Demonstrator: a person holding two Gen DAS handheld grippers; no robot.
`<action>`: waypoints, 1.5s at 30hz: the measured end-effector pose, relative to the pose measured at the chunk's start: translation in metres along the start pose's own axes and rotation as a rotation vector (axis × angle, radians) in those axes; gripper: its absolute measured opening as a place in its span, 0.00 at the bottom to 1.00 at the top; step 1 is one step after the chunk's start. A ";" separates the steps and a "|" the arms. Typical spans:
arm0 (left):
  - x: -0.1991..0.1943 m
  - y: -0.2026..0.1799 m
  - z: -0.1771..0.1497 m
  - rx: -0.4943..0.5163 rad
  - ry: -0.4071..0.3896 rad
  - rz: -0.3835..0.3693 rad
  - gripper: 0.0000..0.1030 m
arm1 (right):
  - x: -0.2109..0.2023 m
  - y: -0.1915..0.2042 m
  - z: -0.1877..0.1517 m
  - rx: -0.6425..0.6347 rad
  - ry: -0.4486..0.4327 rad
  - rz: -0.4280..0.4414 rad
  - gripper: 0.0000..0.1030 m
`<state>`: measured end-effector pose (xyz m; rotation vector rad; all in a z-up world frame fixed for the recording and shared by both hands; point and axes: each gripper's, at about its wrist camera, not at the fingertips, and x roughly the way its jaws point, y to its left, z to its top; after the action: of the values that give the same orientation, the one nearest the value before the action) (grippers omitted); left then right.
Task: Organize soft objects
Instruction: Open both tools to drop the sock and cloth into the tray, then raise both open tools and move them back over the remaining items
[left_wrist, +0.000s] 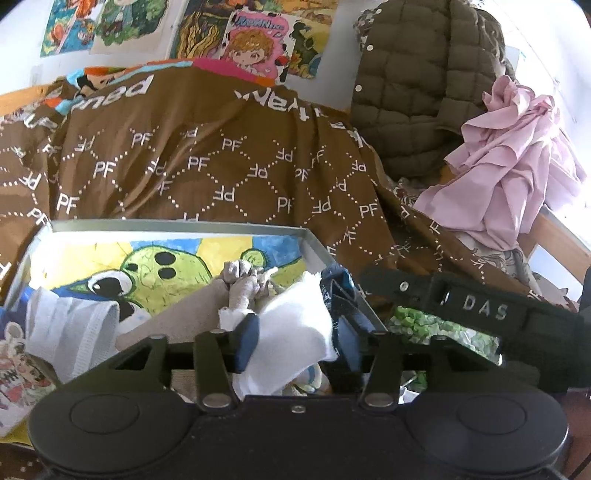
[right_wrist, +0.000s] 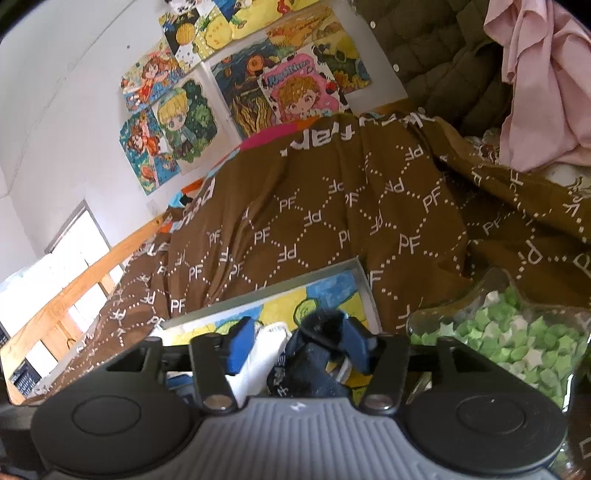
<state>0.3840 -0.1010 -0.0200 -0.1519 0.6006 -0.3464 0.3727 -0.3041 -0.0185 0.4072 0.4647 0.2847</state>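
A shallow metal-rimmed tray (left_wrist: 177, 226) with a cartoon picture as its floor lies on a brown blanket (left_wrist: 221, 166). In it are a white cloth (left_wrist: 295, 317), a beige sock (left_wrist: 195, 310), a white mesh piece (left_wrist: 74, 325) and a dark blue sock (right_wrist: 314, 365). My left gripper (left_wrist: 297, 332) is open just above the tray, the white cloth lying loosely between its blue pads. My right gripper (right_wrist: 299, 343) is open too, at the tray's right side (right_wrist: 364, 291). The dark blue sock sits between its fingers, with a white sock (right_wrist: 258, 358) beside the left one.
A glass jar of green paper stars (right_wrist: 517, 332) stands right of the tray. Farther back on the bed are an olive quilted jacket (left_wrist: 417, 85) and a crumpled pink garment (left_wrist: 517, 166). A wooden bed rail (right_wrist: 74, 295) runs along the left, and posters cover the wall.
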 end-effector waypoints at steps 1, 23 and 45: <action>-0.003 -0.001 0.000 0.006 -0.008 0.005 0.58 | -0.003 -0.001 0.002 0.000 -0.008 0.000 0.65; -0.122 -0.009 0.007 -0.070 -0.252 0.121 0.95 | -0.103 0.021 0.012 -0.057 -0.203 0.007 1.00; -0.227 -0.024 -0.050 -0.071 -0.409 0.185 0.99 | -0.193 0.092 -0.048 -0.250 -0.242 -0.015 1.00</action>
<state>0.1745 -0.0430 0.0643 -0.2265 0.2188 -0.1085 0.1684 -0.2760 0.0548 0.1907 0.1915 0.2714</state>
